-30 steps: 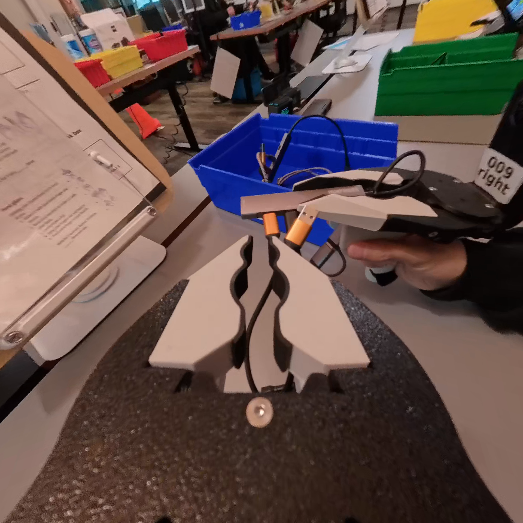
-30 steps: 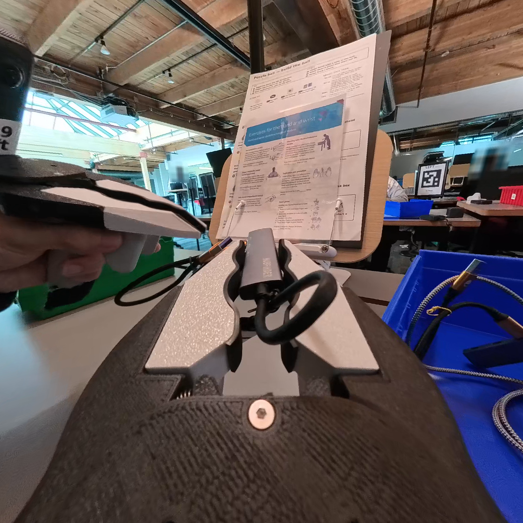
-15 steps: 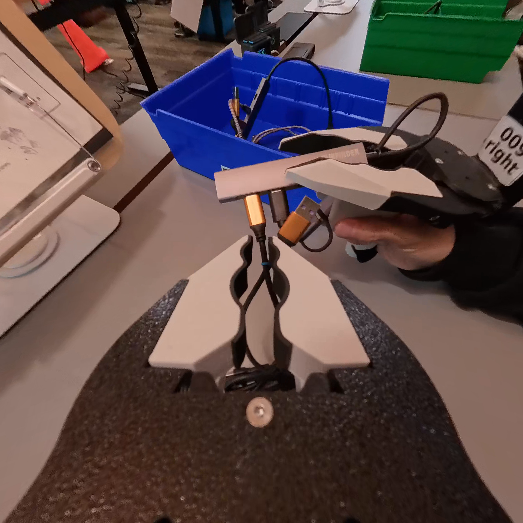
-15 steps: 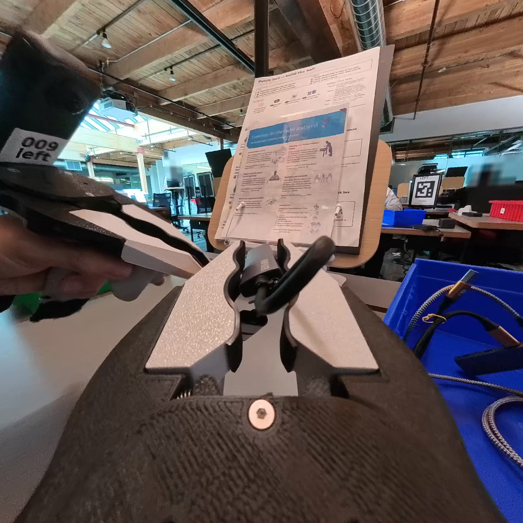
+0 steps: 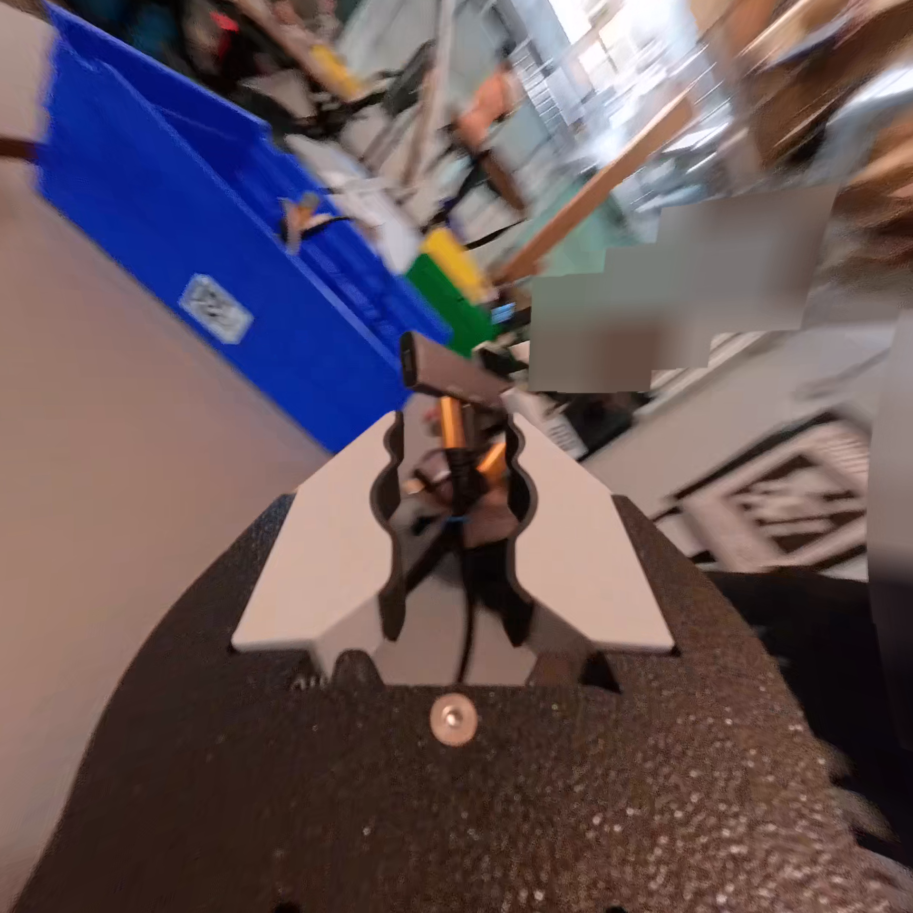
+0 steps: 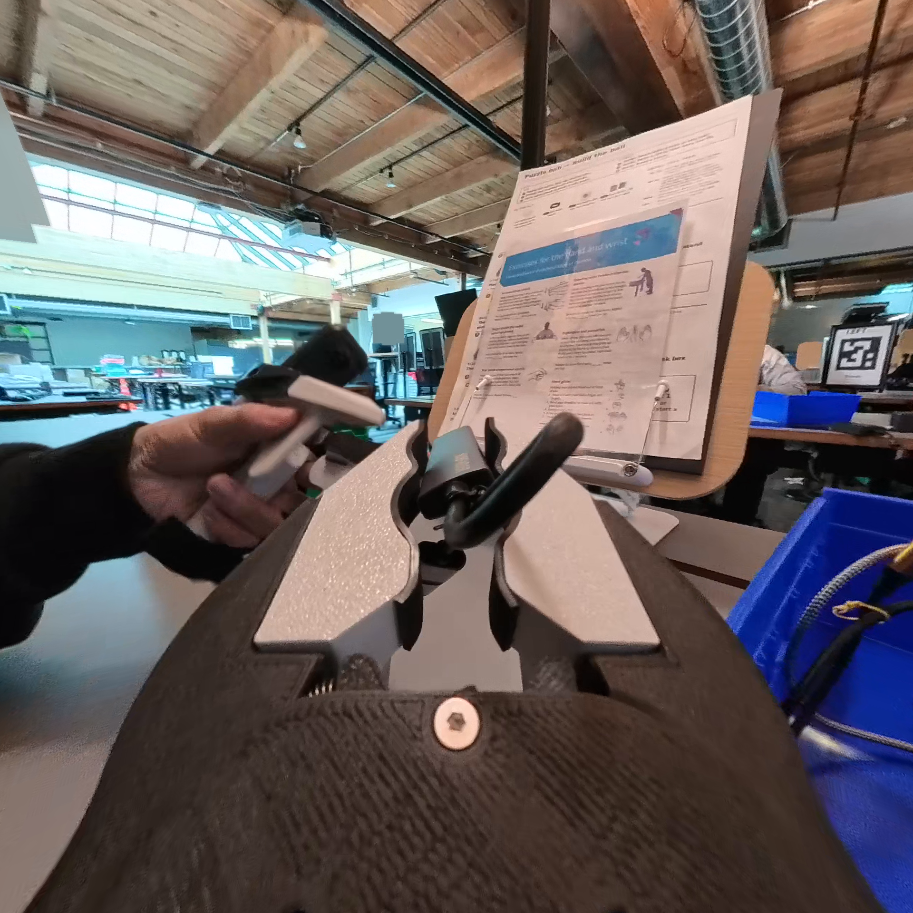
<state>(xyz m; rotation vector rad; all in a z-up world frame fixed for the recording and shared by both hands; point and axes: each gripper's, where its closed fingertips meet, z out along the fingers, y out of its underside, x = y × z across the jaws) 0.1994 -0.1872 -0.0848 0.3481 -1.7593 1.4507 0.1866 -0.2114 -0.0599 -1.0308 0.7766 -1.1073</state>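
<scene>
My right gripper [image 6: 454,430] is shut on a grey USB hub [image 6: 452,459], whose thick black cable loop [image 6: 523,474] arches over the right finger. In the blurred, tilted left wrist view, the hub [image 5: 444,375] hangs just beyond my left gripper [image 5: 454,420]. An orange plug [image 5: 450,427] sits in the hub's underside, with a second orange plug [image 5: 491,457] beside it. The left jaws stand apart, and a thin black cable [image 5: 464,593] runs loose between them. In the right wrist view, the left gripper [image 6: 346,400] is held in a hand off to the left.
A blue bin [image 5: 197,237] stands on the grey table to the left, with a green bin [image 5: 444,291] behind it. In the right wrist view the blue bin [image 6: 840,568] holds braided cables [image 6: 815,607]. A document stand [image 6: 593,336] with printed sheets rises ahead. The tips of one gripper are about 4 centimeters away from the tips of the other.
My left gripper has opened and let go of the thin cable, then tilted and drawn away to the left. The right gripper keeps its hold on the hub.
</scene>
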